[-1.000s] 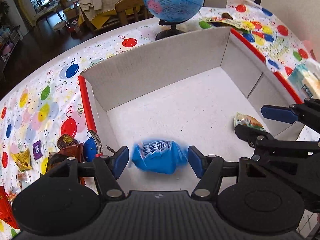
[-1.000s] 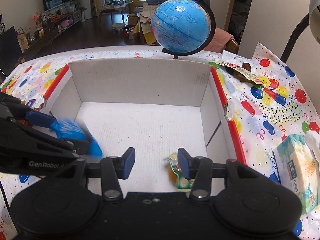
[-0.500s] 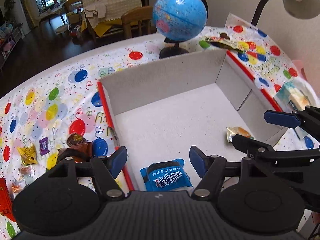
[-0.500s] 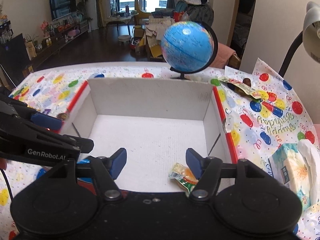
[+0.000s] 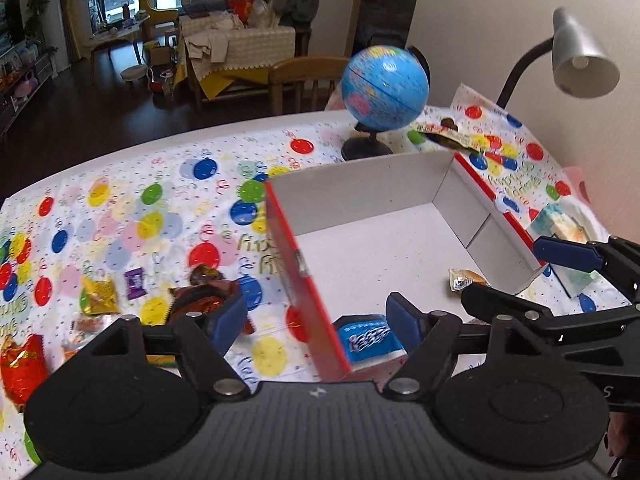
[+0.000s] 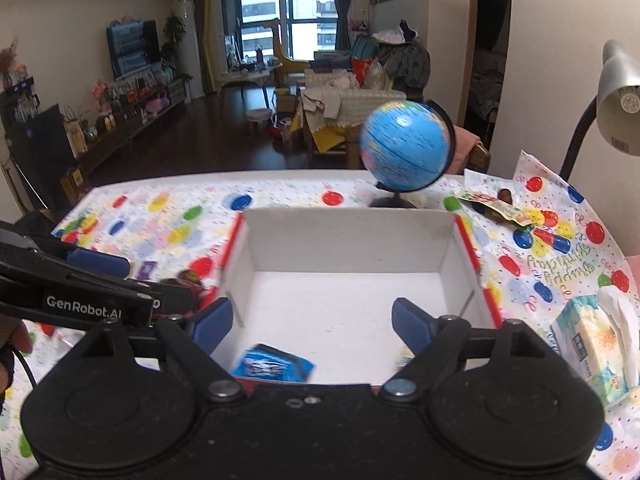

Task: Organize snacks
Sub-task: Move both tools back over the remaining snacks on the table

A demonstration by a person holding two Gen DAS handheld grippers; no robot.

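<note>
Lying flat on the white floor of the red-edged cardboard box (image 5: 472,204), at about 6 o'clock in the left wrist view, the blue snack packet (image 5: 366,338) is gripped by nothing. The left gripper (image 5: 318,320) hangs above it, jaws opening and bare, with loose candies (image 5: 200,300) on the balloon-print tablecloth (image 5: 160,200) toward 9 o'clock. The right gripper (image 6: 312,322) is likewise opening and holds nothing, a small yellow-green wrapper (image 5: 466,279) resting at 3 o'clock inside the box.

Blue globe (image 5: 385,88) on balloon tablecloth (image 5: 160,208), desk lamp (image 5: 582,60) (rt side), tissue pack (image 6: 596,340), TV (image 6: 132,48)
</note>
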